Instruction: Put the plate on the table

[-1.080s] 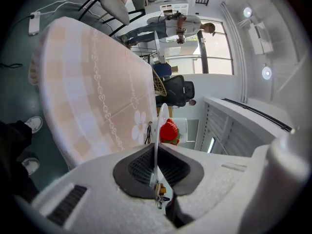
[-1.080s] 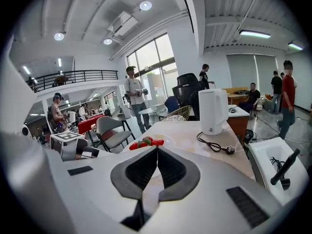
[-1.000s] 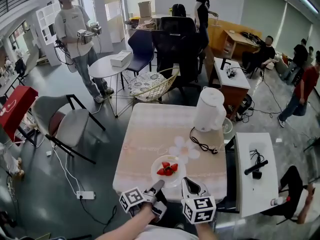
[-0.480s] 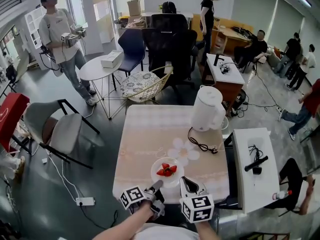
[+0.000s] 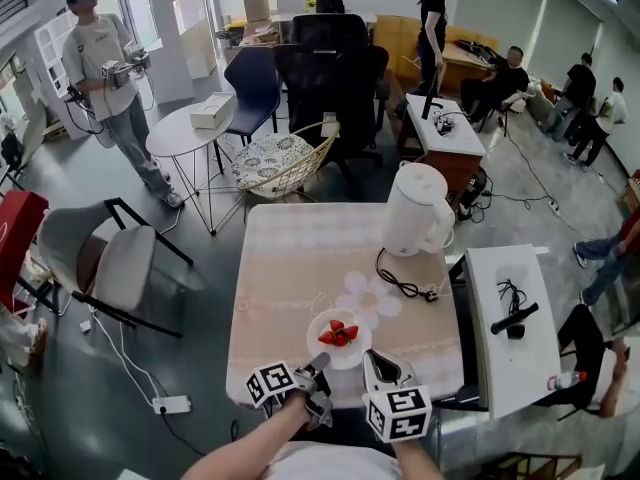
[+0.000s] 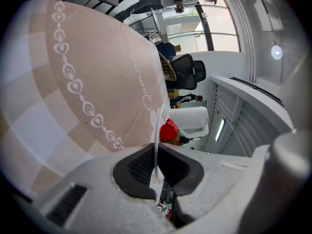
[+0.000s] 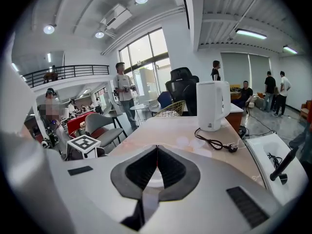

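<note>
Head view, lower centre: your left gripper (image 5: 316,368) has its jaws pinched nearly together on the near rim of the plate (image 5: 352,356). The left gripper view confirms it, with the thin white edge clamped between the 2 dark pads. The plate, carrying a few strawberries (image 5: 338,333), sits over the near edge of the table (image 5: 290,268). From these views you cannot tell whether its base already rests on the cloth or hangs just above it.

To finish the step well, keep the plate level so the fruit does not roll. Lower it until the whole base is supported, well in from the table edge. Only then spread the jaws, and draw the gripper straight back along the rim instead of lifting.

Just right of the plate, your right gripper (image 5: 372,361) is closed on nothing. Keep it clear of the rim.

Further right, the white kettle (image 5: 415,208) and its black cable (image 5: 405,288) lie well away.

No brand or label is readable. The gripper cubes show only square markers, and the script on the cloth is too distorted to read.
</note>
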